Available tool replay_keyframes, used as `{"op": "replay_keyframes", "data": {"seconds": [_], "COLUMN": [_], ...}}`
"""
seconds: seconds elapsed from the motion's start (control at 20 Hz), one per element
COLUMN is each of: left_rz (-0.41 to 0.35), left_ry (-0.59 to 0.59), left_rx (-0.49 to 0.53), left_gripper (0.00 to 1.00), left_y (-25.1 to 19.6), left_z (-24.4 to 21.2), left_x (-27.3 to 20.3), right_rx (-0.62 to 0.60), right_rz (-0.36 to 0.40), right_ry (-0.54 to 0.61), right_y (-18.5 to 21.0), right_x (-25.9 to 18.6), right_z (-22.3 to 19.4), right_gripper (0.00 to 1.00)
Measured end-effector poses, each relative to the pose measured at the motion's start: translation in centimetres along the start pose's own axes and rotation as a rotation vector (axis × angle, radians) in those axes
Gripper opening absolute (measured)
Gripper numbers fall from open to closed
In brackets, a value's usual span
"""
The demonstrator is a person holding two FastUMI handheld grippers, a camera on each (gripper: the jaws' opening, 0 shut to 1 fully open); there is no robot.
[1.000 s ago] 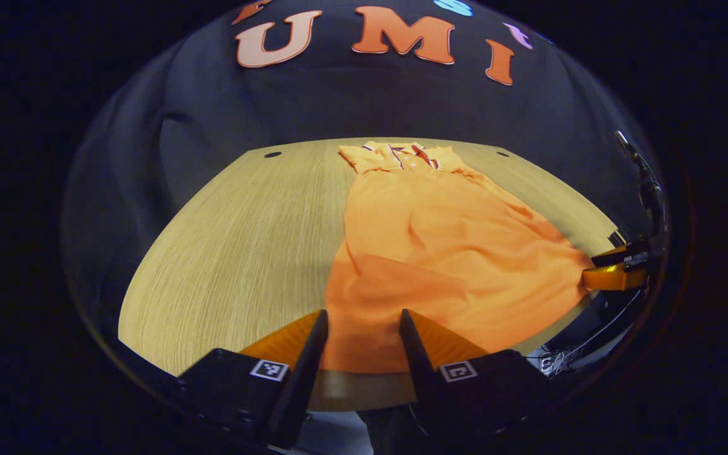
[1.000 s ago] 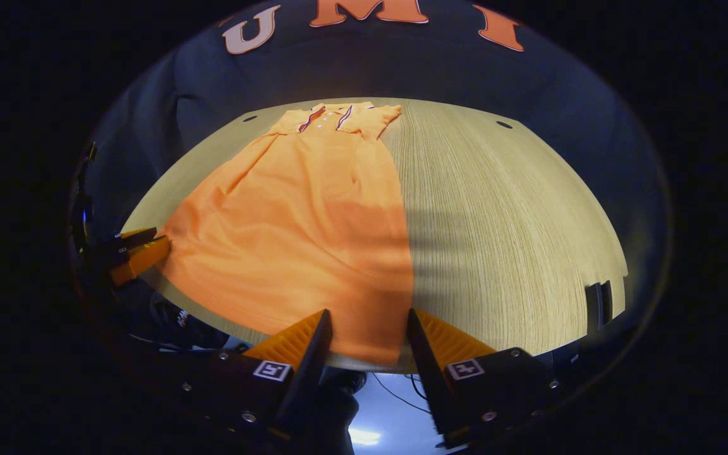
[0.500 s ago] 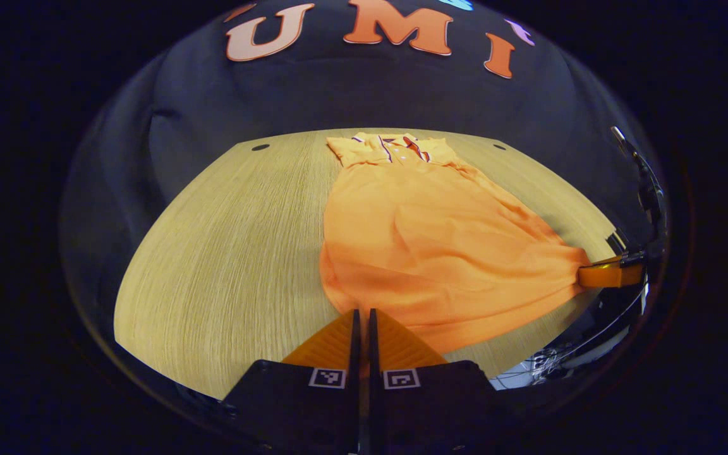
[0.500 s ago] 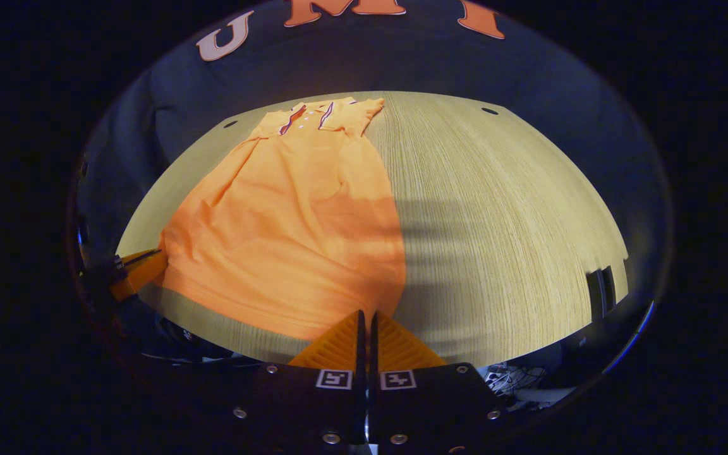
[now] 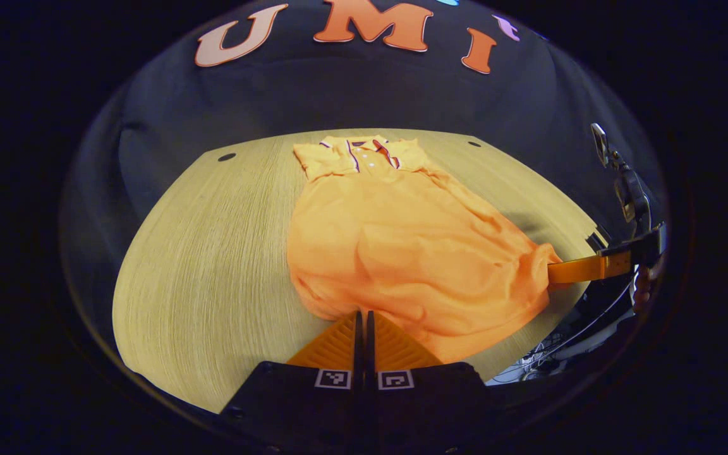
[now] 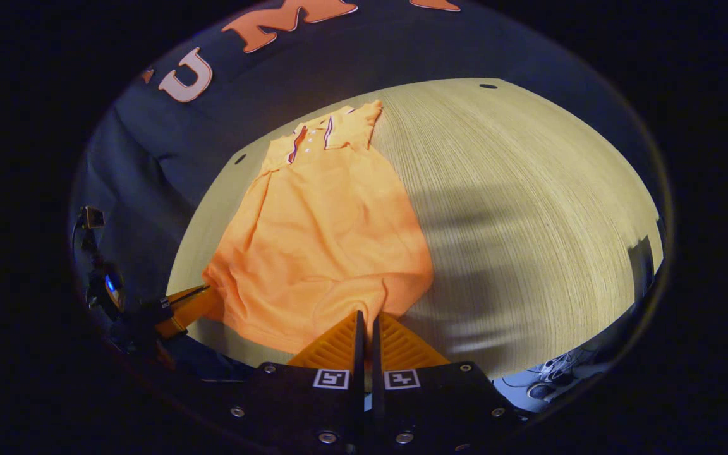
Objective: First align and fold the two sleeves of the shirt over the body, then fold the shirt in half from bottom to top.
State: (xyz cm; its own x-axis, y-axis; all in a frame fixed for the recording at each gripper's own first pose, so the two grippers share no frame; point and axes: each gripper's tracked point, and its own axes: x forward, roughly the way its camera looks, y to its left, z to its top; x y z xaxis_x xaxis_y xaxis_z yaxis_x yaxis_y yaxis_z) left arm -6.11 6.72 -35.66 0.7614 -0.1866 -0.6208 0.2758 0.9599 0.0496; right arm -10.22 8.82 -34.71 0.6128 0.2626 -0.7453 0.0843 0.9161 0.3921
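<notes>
Pinching the hem of an orange shirt (image 5: 402, 240) on a wooden table (image 5: 212, 253), the left gripper (image 5: 361, 314) and right gripper (image 6: 364, 314) each clamp one bottom corner.

Orange polo shirt (image 5: 402, 246) on the wooden table, collar far, sleeves folded in, hem bunched and lifted near

I see bare worktop (image 5: 212, 253) left of the shirt (image 5: 402, 246) and a wide bare stretch to its right, passable. Shirt bunches at the near hem. Booth wall (image 5: 339, 95) closes off the far edge.
</notes>
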Motion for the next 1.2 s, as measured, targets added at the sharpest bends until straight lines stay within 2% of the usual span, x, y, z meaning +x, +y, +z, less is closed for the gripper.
{"op": "replay_keyframes", "data": {"seconds": [0.15,0.3,0.45,0.75,0.9,1.2], "left_rz": [0.005,0.018,0.039,0.086,0.100,0.070], "left_ry": [-0.036,-0.090,-0.144,-0.211,-0.232,-0.280], "left_rx": [-0.011,-0.065,-0.096,-0.095,-0.111,-0.147], "left_gripper": [0.01,0.01,0.01,0.01,0.01,0.00], "left_y": [0.2,0.6,0.7,1.0,2.3,5.4], "left_z": [2.3,5.4,8.3,12.5,15.0,21.0], "left_x": [-0.2,-0.4,-0.9,-1.6,-1.3,1.7], "right_rx": [0.026,0.069,0.049,0.012,0.022,0.055], "right_rz": [0.058,0.123,0.172,0.245,0.252,0.220], "right_ry": [-0.046,-0.082,-0.098,-0.141,-0.175,-0.231], "right_y": [0.8,1.4,2.1,3.2,3.6,3.8], "right_x": [-0.5,-0.9,-1.0,-1.9,-1.8,-0.1], "right_z": [2.4,4.8,6.6,10.2,12.9,18.1], "right_gripper": [0.06,0.06,0.06,0.06,0.06,0.05]}}
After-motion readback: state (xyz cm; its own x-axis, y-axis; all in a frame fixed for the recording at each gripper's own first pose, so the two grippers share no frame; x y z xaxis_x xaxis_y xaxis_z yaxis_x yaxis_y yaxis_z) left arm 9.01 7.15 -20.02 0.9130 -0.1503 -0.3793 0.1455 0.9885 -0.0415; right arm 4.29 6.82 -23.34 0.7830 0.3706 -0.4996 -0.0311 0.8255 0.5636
